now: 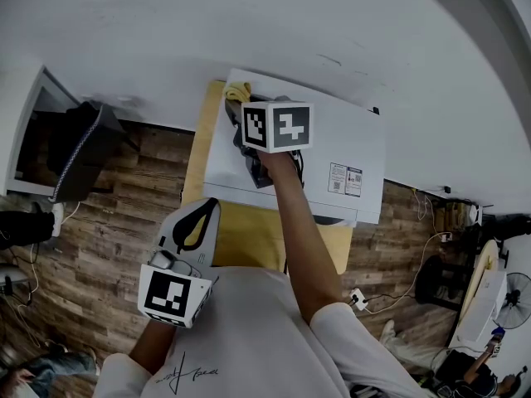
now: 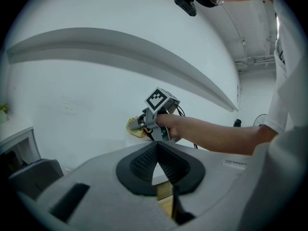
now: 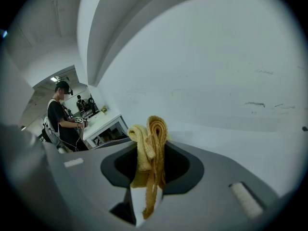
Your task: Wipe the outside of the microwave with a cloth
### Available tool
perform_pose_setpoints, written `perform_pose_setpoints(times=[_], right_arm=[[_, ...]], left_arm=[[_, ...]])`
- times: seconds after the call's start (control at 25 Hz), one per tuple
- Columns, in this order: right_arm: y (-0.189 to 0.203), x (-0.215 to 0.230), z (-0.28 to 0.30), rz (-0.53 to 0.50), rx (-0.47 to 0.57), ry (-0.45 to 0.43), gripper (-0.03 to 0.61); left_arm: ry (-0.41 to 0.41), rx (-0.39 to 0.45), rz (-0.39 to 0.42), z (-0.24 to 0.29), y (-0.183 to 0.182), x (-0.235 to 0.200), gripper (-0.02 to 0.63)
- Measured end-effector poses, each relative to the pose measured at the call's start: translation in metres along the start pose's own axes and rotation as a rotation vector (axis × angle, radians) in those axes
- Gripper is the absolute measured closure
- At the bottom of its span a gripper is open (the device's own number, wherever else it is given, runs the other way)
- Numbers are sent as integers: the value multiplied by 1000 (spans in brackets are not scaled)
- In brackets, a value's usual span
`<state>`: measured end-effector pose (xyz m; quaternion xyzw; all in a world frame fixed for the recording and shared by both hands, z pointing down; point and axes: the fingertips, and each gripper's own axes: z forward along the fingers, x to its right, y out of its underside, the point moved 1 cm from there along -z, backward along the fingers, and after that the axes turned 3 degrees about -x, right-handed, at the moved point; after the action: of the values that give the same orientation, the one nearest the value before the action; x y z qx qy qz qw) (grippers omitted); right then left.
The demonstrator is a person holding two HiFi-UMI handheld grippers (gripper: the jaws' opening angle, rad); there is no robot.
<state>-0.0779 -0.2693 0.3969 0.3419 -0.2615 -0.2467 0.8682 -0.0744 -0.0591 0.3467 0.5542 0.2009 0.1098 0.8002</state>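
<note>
Since I'm doing the top, my right tool [image 1: 239,110] is clamped on the bunched yellow cloth [image 3: 153,134], right at the microwave's [image 1: 332,139] far corner, upper middle of the head view. My left tool [image 2: 156,150] is pinched together on nothing and parked lower left by the yellow desk [image 1: 249,235], I guess just to keep clear.

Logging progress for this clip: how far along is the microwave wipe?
Done: the cloth is clamped in the right gripper. In hand: it is at the back left corner of the microwave top. Left: nothing shows which faces are already wiped, so assume front and sides. The left gripper is shut and empty.
</note>
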Motion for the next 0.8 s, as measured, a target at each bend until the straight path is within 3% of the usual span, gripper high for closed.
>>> perform_pose_setpoints(times=[0.16,0.4,0.8], right_arm=[[2,-19,5,-21,-3,-61,456],[-4,-32,-10,56,42,-173,456],[4,5,-61,72,90,-94,456]], left_arm=[[2,-16,20,-1,3,1,623],[-5,-12,26,-8,2,2,623],[67,-4,34,-7,4,26,623]])
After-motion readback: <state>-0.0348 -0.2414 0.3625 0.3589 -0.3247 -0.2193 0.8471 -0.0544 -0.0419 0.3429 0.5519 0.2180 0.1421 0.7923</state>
